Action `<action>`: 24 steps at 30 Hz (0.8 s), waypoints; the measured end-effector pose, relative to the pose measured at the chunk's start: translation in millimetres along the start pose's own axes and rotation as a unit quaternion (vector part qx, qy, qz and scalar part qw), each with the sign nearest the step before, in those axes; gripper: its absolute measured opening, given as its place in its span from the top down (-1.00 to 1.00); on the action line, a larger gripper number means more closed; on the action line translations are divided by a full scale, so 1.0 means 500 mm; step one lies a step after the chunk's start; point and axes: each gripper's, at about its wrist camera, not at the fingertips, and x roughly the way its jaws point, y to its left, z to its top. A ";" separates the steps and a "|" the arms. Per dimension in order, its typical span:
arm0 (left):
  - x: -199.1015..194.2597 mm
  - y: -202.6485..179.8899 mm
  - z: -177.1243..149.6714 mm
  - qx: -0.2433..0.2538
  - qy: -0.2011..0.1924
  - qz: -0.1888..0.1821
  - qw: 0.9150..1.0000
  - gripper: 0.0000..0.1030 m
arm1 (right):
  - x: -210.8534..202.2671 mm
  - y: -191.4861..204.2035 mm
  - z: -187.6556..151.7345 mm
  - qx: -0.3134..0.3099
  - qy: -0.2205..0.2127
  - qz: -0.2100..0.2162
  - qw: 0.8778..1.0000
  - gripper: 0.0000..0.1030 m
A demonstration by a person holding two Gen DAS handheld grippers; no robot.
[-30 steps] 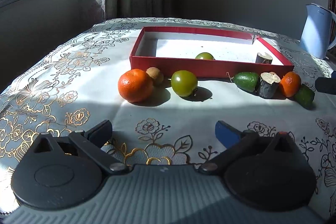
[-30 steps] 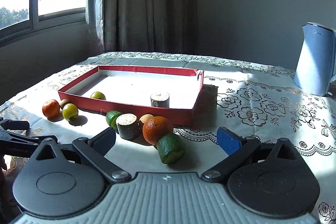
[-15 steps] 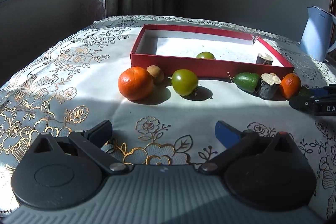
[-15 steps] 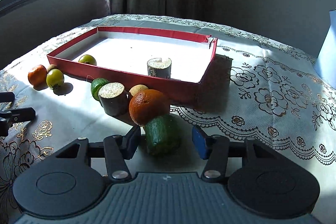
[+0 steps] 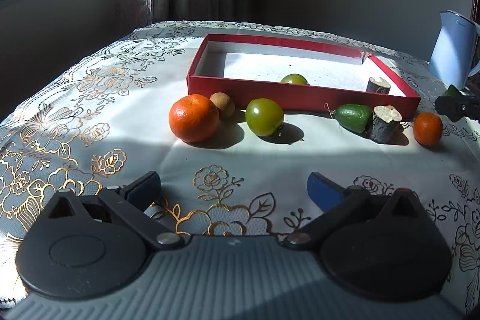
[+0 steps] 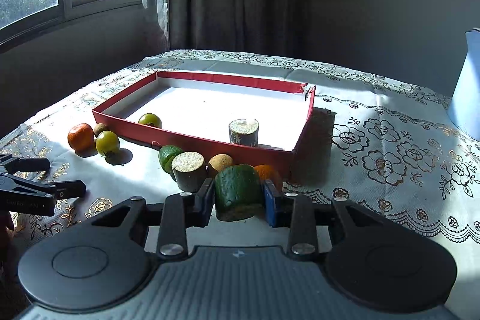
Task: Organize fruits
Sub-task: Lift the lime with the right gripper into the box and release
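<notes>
Right wrist view: we see our right claw [image 6: 239,200] clenched on a cut green fruit [image 6: 238,192], lifted just in front of the red tray [image 6: 210,140]. Beside it lie a log piece [image 6: 189,173], a brown fruit [image 6: 220,162] and an orange [image 6: 267,171]. Our left claw [image 5: 232,189] hangs released over the desk [image 5: 255,158], facing a big orange [image 5: 193,117] and a green tomato [image 5: 264,116].

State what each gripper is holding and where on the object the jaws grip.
The right gripper holds the cut green fruit piece, jaws pressed on its two opposite sides. The left gripper is open and holds nothing.
</notes>
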 end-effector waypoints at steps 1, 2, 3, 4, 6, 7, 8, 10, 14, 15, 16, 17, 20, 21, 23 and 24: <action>0.000 0.000 0.000 0.000 0.000 0.000 1.000 -1.00 | 0.001 -0.001 0.009 0.002 -0.006 -0.003 1.000 0.35; 0.000 0.000 0.000 0.000 0.000 0.000 1.000 -1.00 | 0.006 -0.004 0.020 0.004 -0.012 -0.008 1.000 0.35; 0.000 0.000 0.000 0.000 0.000 0.000 1.000 -1.00 | 0.016 -0.008 0.032 0.006 -0.015 -0.010 1.000 0.35; 0.000 0.000 0.000 0.000 0.000 0.000 1.000 -1.00 | 0.029 -0.012 0.042 0.006 -0.017 -0.015 1.000 0.35; 0.000 0.000 0.000 0.000 0.000 0.000 1.000 -1.00 | 0.057 -0.019 0.056 0.006 -0.016 -0.029 0.999 0.35; 0.000 0.000 0.000 0.000 0.000 -0.001 1.000 -1.00 | 0.072 -0.026 0.062 0.013 -0.013 -0.031 0.999 0.35; 0.000 0.000 0.000 0.000 0.000 -0.001 1.000 -1.00 | 0.085 -0.035 0.066 0.023 -0.010 -0.029 0.999 0.35; 0.000 0.001 0.000 -0.001 0.000 -0.001 1.000 -1.00 | 0.110 -0.047 0.072 0.035 -0.009 -0.031 0.999 0.35; 0.000 0.001 0.000 -0.001 0.000 -0.001 1.000 -1.00 | 0.137 -0.057 0.079 0.040 -0.007 -0.030 0.999 0.35; 0.000 0.001 0.000 -0.001 0.000 -0.001 1.000 -1.00 | 0.144 -0.056 0.081 0.041 -0.006 -0.029 0.999 0.35; 0.000 0.001 0.000 -0.001 0.000 -0.001 1.000 -1.00 | 0.149 -0.058 0.082 0.043 -0.005 -0.028 0.999 0.34; 0.000 0.001 0.000 -0.001 0.000 -0.001 1.000 -1.00 | 0.154 -0.059 0.083 0.045 -0.003 -0.030 0.999 0.33; 0.000 0.000 0.000 -0.001 0.000 -0.001 1.000 -1.00 | 0.160 -0.062 0.081 0.056 0.000 -0.041 0.998 0.18; 0.000 0.000 0.000 0.000 0.000 0.000 1.000 -1.00 | 0.155 -0.063 0.080 0.060 -0.007 -0.042 0.997 0.00; 0.000 0.001 0.000 -0.001 0.000 -0.001 1.000 -1.00 | 0.138 -0.067 0.076 0.074 -0.023 -0.038 0.996 -0.17; 0.000 0.001 0.000 -0.001 0.000 -0.001 1.000 -1.00 | 0.121 -0.070 0.072 0.083 -0.033 -0.036 0.995 -0.18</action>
